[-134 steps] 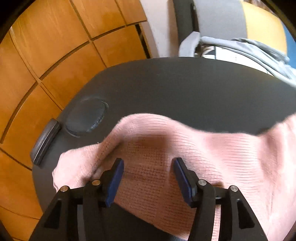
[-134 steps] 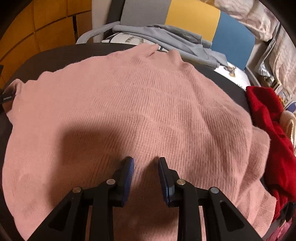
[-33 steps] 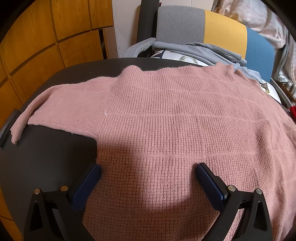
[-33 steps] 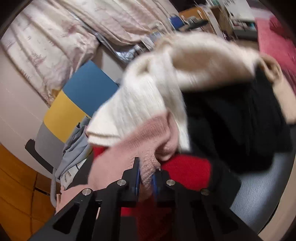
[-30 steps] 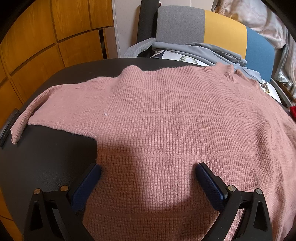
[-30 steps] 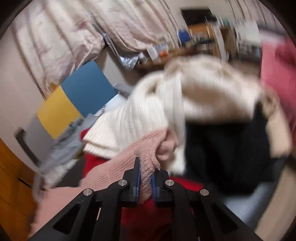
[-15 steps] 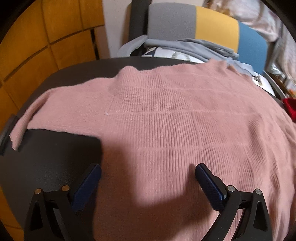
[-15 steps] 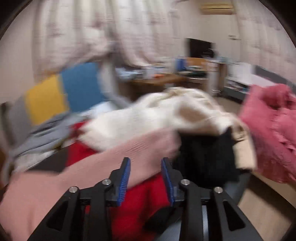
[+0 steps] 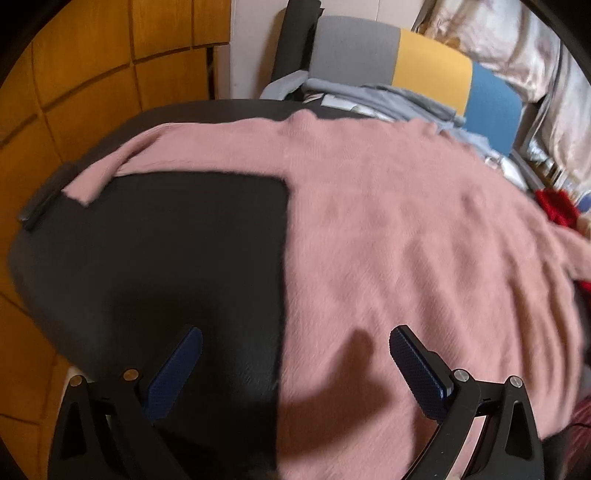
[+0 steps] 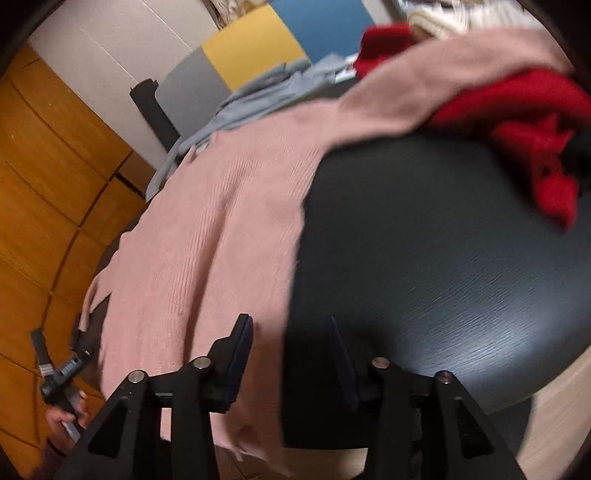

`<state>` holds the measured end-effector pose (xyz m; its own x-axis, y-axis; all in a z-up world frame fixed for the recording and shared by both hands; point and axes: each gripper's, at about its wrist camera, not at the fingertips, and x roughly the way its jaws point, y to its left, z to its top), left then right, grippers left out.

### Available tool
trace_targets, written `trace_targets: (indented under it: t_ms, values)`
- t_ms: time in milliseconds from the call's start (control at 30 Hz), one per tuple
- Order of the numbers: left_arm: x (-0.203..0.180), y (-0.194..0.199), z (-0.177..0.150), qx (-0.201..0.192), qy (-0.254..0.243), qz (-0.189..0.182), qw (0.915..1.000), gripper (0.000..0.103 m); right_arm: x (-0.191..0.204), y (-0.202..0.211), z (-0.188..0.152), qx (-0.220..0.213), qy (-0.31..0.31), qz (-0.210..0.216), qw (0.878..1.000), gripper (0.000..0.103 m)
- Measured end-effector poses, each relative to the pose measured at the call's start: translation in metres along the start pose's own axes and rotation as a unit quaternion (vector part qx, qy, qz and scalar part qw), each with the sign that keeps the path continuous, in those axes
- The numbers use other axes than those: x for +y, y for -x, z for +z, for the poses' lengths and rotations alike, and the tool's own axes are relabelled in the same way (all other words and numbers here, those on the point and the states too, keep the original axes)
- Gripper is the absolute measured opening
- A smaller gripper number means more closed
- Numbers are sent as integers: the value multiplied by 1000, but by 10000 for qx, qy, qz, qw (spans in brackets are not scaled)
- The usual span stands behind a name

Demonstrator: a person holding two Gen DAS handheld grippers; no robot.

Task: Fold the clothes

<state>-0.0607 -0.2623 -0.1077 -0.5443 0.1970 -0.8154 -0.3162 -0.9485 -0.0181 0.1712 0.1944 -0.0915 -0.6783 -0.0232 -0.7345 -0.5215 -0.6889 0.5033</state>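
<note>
A pink knit sweater (image 9: pixel 399 236) lies spread flat on the dark round table (image 9: pixel 177 251), its left sleeve (image 9: pixel 110 170) stretched out toward the left. My left gripper (image 9: pixel 295 350) is open and empty, above the sweater's lower left edge near the table's front. In the right wrist view the sweater (image 10: pixel 221 229) runs up the left side and its right sleeve (image 10: pixel 424 81) lies over the red garment (image 10: pixel 532 122). My right gripper (image 10: pixel 291 332) is open and empty, above the sweater's lower right edge.
A chair (image 9: pixel 399 70) with grey, yellow and blue back panels holds grey clothes behind the table. Red and cream clothes (image 10: pixel 443 14) are piled at the table's right. Wooden panelling (image 9: pixel 92 66) lies to the left. The left gripper (image 10: pixel 62 373) and a hand show low left in the right wrist view.
My right gripper has let go of the pink sleeve, opened, and swung back to the sweater's lower right edge. My left gripper has pulled back and left, still open.
</note>
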Motion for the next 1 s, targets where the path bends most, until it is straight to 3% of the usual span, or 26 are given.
trace_targets:
  t_ms: [67, 167, 233, 400, 467, 600, 667, 800, 867, 1000]
  values:
    - [4, 5, -13, -94, 33, 242, 9997, 103, 2, -1, -4, -145, -38, 40, 9999, 51]
    - [7, 8, -32, 28, 130, 258, 9996, 103, 9, -2, -18, -123, 2, 251, 9996, 51]
    - [11, 14, -42, -90, 298, 231, 9992, 103, 16, -5, -24, -35, 76, 482, 9988, 51]
    - [18, 14, -49, 12, 760, 150, 9970, 103, 34, -4, -39, 7, 503, 337, 9982, 51]
    - [23, 20, -49, -64, 954, 328, 9949, 103, 37, -3, -41, 48, 523, 332, 9981, 51]
    - [28, 31, -57, -335, 1089, 37, 9935, 103, 41, -6, -46, 67, 478, 387, 9981, 51]
    - [20, 20, -59, -107, 791, 377, 9961, 103, 43, -7, -46, 39, 522, 343, 9980, 51]
    - [19, 25, -55, -461, 814, 617, 9937, 103, 51, -11, -45, 41, 592, 187, 9981, 51]
    - [19, 29, -52, -645, 804, 539, 9932, 103, 52, -12, -45, 66, 583, 181, 9981, 52]
    - [10, 13, -53, -278, 623, 13, 9977, 103, 50, -12, -44, 45, 549, 257, 9981, 52]
